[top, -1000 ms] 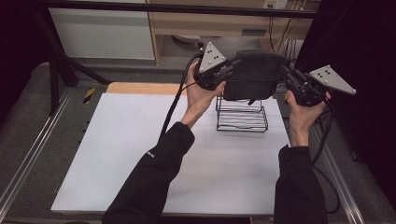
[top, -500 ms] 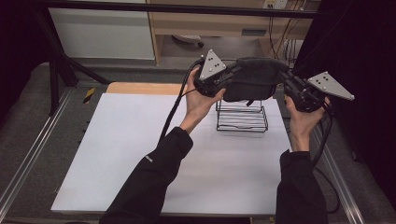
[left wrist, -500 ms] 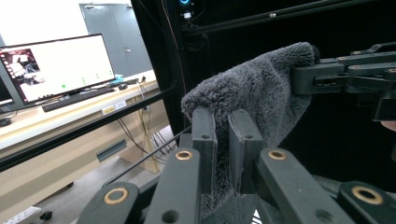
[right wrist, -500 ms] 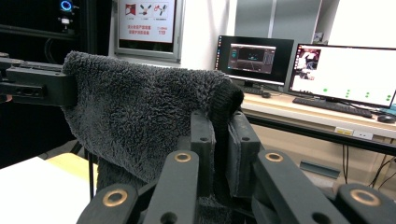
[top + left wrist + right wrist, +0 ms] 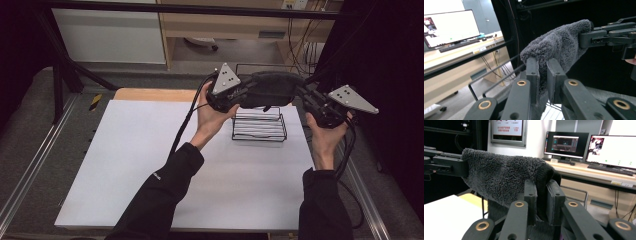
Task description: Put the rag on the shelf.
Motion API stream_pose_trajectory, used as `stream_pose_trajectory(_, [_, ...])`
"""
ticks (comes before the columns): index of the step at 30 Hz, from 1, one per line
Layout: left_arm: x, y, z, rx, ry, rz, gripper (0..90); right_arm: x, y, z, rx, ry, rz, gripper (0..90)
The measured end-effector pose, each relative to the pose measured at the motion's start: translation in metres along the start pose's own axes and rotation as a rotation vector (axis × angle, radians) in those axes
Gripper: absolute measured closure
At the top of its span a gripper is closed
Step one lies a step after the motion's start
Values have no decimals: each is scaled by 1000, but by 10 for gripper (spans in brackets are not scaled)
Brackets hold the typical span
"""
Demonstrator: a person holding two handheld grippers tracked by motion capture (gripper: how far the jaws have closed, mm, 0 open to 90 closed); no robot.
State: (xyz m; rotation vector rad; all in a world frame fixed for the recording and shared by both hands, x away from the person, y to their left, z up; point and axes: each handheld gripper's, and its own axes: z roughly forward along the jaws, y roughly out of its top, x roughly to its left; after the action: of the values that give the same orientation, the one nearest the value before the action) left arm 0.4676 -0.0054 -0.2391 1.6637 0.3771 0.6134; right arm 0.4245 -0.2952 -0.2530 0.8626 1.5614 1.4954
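A dark grey fluffy towel (image 5: pixel 272 86) hangs stretched between my two grippers, just above a black wire rack (image 5: pixel 259 126) on the white table (image 5: pixel 150 150). My left gripper (image 5: pixel 248 93) is shut on the towel's left end, and its pads (image 5: pixel 533 72) pinch the cloth (image 5: pixel 559 45) in the left gripper view. My right gripper (image 5: pixel 303 96) is shut on the right end. Its jaws have just been opening slightly, and the towel (image 5: pixel 504 175) is still pinched between them (image 5: pixel 541 185). Each gripper view shows the other gripper on the far end (image 5: pixel 586 40) (image 5: pixel 461 167).
The wire rack stands at the table's back right, right under the towel. A wooden board edge (image 5: pixel 150 94) lies along the table's far side. Black frame bars (image 5: pixel 65 75) and cables (image 5: pixel 300 45) run behind, with metal rails (image 5: pixel 30 165) along the sides.
The towel and both grippers have come down a little toward the rack, the left end more than the right. Both grips on the towel hold.
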Motion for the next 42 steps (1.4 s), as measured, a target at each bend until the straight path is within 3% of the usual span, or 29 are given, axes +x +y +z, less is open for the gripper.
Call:
stream_pose_trajectory(16, [-15,-22,-7,133,-13,-52,732,4,-16,-13,135,17,15,666])
stream_pose_trajectory(21, [-18,-32,-7,169,-18,-74,668,3,-21,-14,197,8,41,607])
stream_pose_trajectory(28, [-19,-45,-4,209,-16,-100,646,1,-35,-12,267,15,70,529])
stream_pose_trajectory(37, [-16,-64,6,288,-7,-165,559,-3,-61,-3,333,-4,113,368])
stream_pose_trajectory(42, [-14,-75,5,334,-23,-204,441,-1,-80,-1,362,24,132,251])
